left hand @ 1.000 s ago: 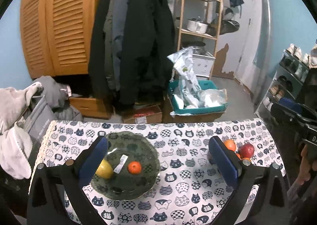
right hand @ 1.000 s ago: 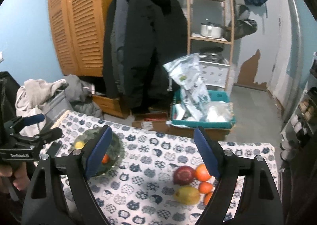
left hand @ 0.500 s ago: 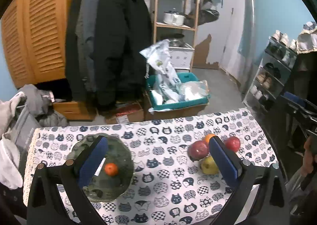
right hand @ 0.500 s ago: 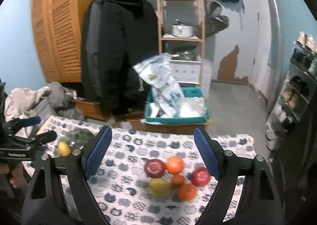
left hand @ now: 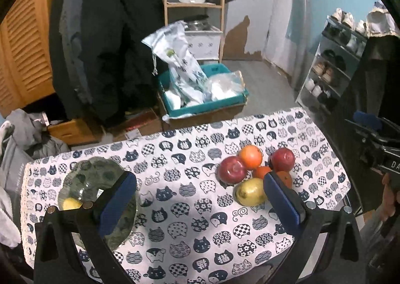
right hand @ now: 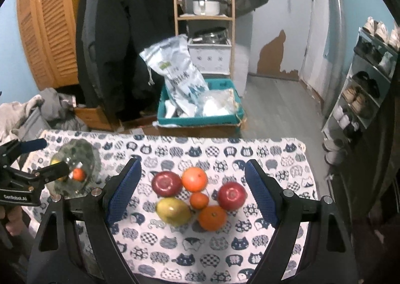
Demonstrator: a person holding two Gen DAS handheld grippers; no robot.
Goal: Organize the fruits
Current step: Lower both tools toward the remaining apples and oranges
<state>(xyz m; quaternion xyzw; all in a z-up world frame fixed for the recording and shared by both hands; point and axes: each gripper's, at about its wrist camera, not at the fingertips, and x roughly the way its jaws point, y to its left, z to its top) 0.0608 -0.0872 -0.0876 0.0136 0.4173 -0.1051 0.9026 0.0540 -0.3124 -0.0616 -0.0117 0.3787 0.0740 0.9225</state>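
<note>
Within the last second we have swung both views rightward, off the clear glass bowl (right hand: 72, 171) and onto the pile of 6 loose fruits (right hand: 197, 194) on the cat-print table (right hand: 250, 254). The right claw (right hand: 192, 191) brackets the pile, jaws wide and empty; the left claw (left hand: 200, 199) is likewise spread, empty. Pickup appears next.

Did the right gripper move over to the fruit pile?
Yes. The right gripper swung rightward, away from the glass bowl; the fruit pile now sits centred between its fingers.
</note>
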